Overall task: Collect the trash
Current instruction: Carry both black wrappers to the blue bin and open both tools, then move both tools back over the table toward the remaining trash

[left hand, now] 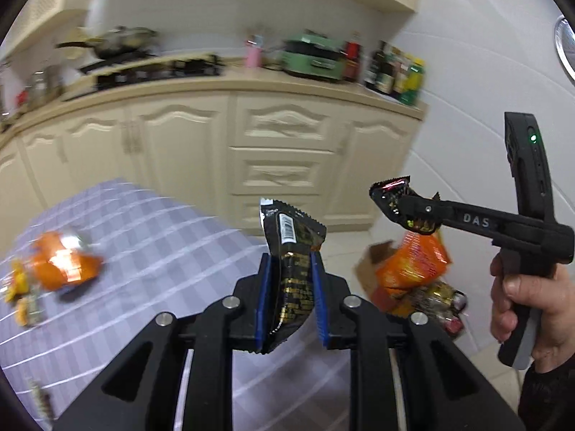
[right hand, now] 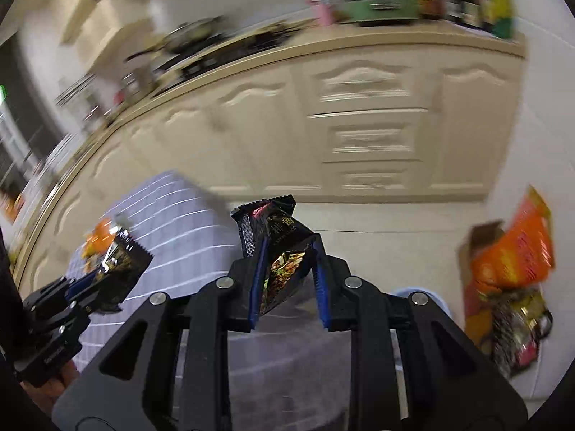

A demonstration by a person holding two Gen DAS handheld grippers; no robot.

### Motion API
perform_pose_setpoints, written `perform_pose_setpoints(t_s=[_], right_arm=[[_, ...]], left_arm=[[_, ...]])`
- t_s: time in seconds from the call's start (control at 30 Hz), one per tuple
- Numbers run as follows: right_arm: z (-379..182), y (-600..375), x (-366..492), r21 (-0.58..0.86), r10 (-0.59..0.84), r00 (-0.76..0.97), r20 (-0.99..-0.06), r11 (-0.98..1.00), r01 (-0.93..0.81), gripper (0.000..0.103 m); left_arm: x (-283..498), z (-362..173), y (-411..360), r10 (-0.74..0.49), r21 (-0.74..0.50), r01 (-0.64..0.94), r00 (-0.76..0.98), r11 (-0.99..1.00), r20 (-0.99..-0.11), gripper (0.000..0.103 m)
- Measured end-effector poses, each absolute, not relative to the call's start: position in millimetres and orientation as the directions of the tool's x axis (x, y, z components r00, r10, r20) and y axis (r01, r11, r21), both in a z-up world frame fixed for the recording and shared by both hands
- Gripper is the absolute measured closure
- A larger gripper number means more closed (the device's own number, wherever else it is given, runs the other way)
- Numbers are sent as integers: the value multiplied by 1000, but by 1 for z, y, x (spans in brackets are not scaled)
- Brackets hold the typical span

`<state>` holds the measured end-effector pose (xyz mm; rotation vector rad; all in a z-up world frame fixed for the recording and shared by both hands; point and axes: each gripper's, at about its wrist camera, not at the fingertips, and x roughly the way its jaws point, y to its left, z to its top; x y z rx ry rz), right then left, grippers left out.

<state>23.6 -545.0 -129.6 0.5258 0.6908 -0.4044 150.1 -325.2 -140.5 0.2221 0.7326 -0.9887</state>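
My left gripper point(left hand: 290, 262) is shut on a black and gold snack wrapper point(left hand: 293, 244) with a barcode, held above the table's right edge. It also shows in the right wrist view point(right hand: 107, 269) at the left. My right gripper point(right hand: 287, 251) is shut on another black wrapper point(right hand: 278, 248); in the left wrist view it point(left hand: 406, 208) hangs over a cardboard box of trash point(left hand: 413, 273) on the floor. An orange wrapper point(left hand: 64, 262) and small yellow wrappers point(left hand: 21, 287) lie on the checked tablecloth point(left hand: 161, 237).
Cream kitchen cabinets point(left hand: 280, 154) stand behind, with a stove, green appliance point(left hand: 312, 59) and bottles on the counter. The trash box with orange packets point(right hand: 510, 262) sits on the tiled floor by the white wall. A hand holds the right gripper's handle point(left hand: 528, 298).
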Motion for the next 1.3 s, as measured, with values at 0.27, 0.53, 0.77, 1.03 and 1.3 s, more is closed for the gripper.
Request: perform_pose_setpoints(t_s=[0.27, 0.53, 0.77, 1.03, 1.3], right_arm=[[-177, -621, -36, 330, -260, 610, -748, 652, 682, 79], [-227, -659, -62, 355, -237, 549, -801, 551, 755, 79], [-254, -682, -64, 393, -205, 537, -818, 484, 782, 39], [-254, -686, -79, 383, -240, 513, -824, 432, 817, 14], [-235, -671, -75, 348, -278, 498, -822, 448, 824, 6]], left_arm=[[108, -182, -436, -648, -197, 879, 153, 435, -746, 82], [83, -243, -514, -548, -206, 906, 34, 370, -836, 82], [86, -279, -564, -460, -212, 914, -33, 345, -887, 56], [107, -266, -554, -480, -172, 890, 59, 422, -875, 17], [118, -221, -516, -540, -122, 873, 178, 472, -822, 12]])
